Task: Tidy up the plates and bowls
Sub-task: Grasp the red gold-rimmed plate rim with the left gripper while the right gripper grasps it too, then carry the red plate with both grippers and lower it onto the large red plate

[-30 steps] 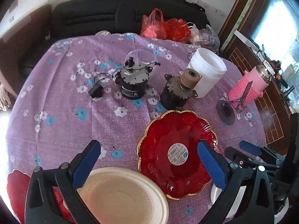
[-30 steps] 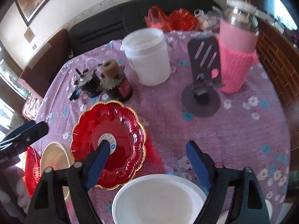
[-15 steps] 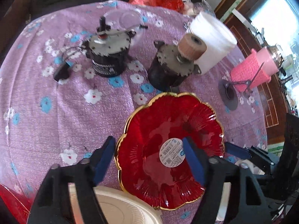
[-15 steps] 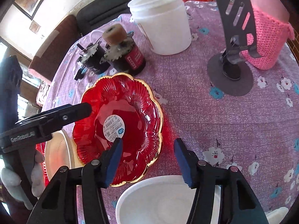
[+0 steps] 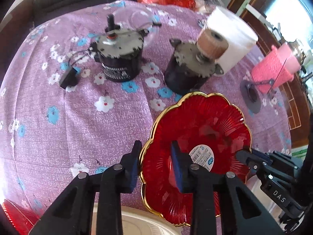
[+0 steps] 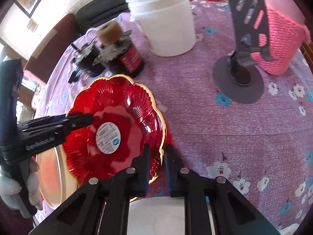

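A red glass plate [image 5: 205, 129] with a scalloped gold rim and a round white label lies on the purple flowered tablecloth. My left gripper [image 5: 155, 164] straddles its left rim, one pad outside and one inside; the jaws are closing and pinch the rim. From the right wrist view this gripper [image 6: 86, 118] reaches in over the plate [image 6: 117, 105]. My right gripper [image 6: 158, 166] is shut on the opposite rim and shows as a black tip [image 5: 242, 154] in the left wrist view. A cream plate [image 5: 140, 225] lies just below the red one.
Behind the plate stand two dark motors [image 5: 119, 58] [image 5: 187, 72], a white plastic jar [image 6: 164, 21], a grey phone stand [image 6: 240, 72] and a pink knit-sleeved bottle [image 6: 281, 39]. A white dish [image 6: 156, 205] sits under the right gripper. Another red plate [image 5: 13, 215] peeks in at lower left.
Both grippers dropped toward the red plate and their jaws went from wide open to closed on its opposite rims. The plate has stayed where it was on the cloth.
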The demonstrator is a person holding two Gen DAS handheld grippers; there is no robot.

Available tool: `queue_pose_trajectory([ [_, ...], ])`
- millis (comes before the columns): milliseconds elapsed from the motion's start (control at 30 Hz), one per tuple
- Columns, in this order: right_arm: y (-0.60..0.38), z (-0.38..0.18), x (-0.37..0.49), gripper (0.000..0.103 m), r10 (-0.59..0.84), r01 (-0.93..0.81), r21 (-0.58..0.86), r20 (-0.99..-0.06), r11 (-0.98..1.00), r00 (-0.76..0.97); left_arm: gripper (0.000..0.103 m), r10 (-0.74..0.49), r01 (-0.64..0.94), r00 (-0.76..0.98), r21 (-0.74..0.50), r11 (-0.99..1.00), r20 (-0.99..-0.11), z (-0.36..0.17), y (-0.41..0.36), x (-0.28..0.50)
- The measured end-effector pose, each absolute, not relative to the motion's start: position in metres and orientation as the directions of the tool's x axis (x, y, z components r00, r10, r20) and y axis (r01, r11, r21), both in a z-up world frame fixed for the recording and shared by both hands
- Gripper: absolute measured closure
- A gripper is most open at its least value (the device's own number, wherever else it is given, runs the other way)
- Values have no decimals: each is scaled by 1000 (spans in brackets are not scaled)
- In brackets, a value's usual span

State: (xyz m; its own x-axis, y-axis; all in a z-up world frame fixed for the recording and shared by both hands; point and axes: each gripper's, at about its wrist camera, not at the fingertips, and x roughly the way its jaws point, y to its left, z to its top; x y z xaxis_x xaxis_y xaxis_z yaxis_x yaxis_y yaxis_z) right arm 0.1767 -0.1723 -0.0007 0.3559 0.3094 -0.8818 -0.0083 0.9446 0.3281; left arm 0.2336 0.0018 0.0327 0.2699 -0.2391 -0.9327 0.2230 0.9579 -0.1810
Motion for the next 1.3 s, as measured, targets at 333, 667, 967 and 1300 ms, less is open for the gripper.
queue_pose_trajectory([
  [333,-190,40,156,90,355,-1,415,-778,910,519,75,-297,174,369,-248,953,-881,75,34,223],
  [667,-170,77,134,89,401,-31,466,-726,884,559,75,-313,115,430,-292,949,-847,95,56,191],
  [967,-98,105,107,89,447,-109,470,-707,876,548,75,-296,10,503,-337,942,-812,117,145,135],
  [1300,31,97,90,89,543,-245,487,-711,838,446,74,-185,-176,574,-341,924,-798,119,273,73],
])
